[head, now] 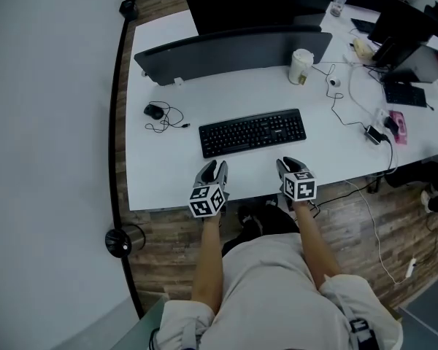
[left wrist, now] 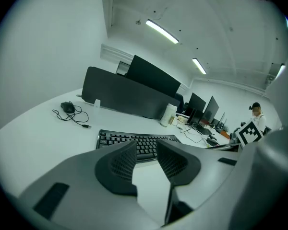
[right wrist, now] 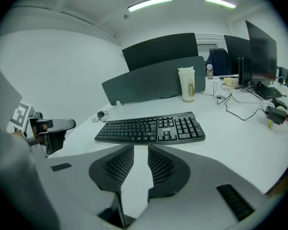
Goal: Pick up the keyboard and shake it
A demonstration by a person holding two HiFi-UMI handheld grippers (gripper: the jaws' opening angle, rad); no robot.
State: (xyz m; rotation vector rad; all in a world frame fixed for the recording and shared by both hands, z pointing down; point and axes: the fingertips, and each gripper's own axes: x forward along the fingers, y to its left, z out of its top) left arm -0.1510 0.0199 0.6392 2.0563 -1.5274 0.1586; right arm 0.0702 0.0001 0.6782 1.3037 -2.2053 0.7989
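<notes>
Closest to me, both forearms reach over the near edge of the white table (head: 160, 184). My left gripper (head: 213, 168) and right gripper (head: 290, 163) hover there, each with its fingers a narrow slit apart and nothing between them. Just beyond lies the black keyboard (head: 252, 132), flat and untouched; my left fingers (left wrist: 121, 163) hide part of its near edge. Farther off sit a mouse (head: 154, 111) and a cup (head: 301, 66). The far-right clutter is too small to make out.

keyboard (head: 252, 132) on desk (head: 160, 173), mouse (head: 154, 111) to its left
</notes>
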